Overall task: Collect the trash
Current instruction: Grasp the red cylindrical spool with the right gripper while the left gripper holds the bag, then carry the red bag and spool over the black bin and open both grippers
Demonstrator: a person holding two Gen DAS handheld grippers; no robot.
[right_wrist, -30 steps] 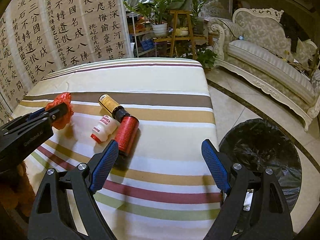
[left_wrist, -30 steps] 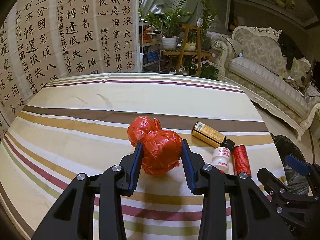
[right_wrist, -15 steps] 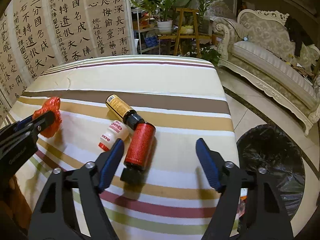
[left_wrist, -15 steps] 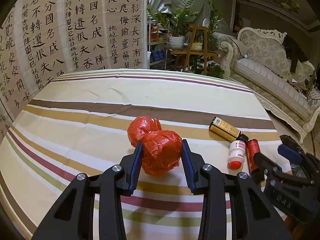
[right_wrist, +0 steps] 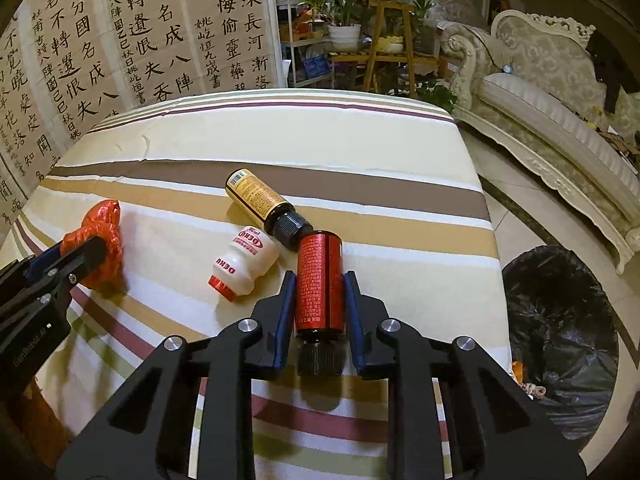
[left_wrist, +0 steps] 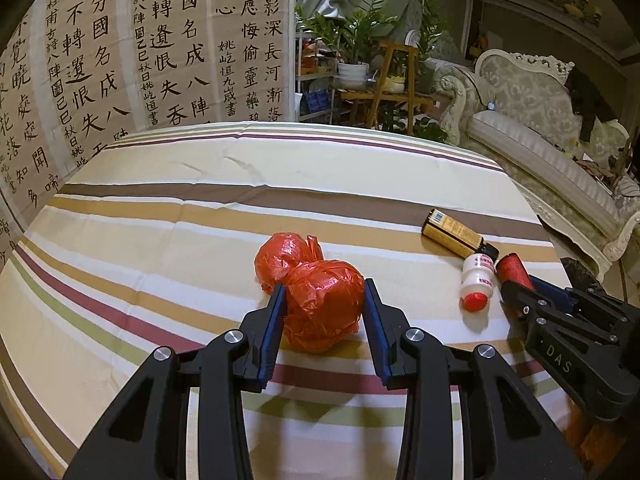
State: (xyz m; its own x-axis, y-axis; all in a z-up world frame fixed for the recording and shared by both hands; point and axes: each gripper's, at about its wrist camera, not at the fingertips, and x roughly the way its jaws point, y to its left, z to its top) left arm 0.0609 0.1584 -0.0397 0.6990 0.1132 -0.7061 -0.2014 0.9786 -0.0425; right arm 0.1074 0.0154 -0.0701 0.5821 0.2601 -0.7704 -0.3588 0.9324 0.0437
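Note:
A crumpled red plastic bag [left_wrist: 290,252] lies on the striped tablecloth [left_wrist: 240,184], and my left gripper [left_wrist: 324,292] is shut on its nearer lobe. In the right wrist view that left gripper [right_wrist: 60,256] holds the bag [right_wrist: 102,224] at the left edge. A red bottle [right_wrist: 318,256] with a black cap lies on the cloth, cap towards me. My right gripper [right_wrist: 319,280] is closing on it, and both blue pads touch its sides. In the left wrist view the red bottle [left_wrist: 514,266] shows at the right gripper [left_wrist: 524,284].
A white bottle with a red cap [right_wrist: 244,260] and a yellow bottle with a black cap [right_wrist: 256,196] lie just left of the red bottle. A bin lined with a black bag [right_wrist: 560,340] stands on the floor right of the table. A sofa [right_wrist: 560,120] is beyond.
My right gripper moved in over the red bottle and its jaws went from wide open to closed on it. The left gripper kept its hold on the red bag.

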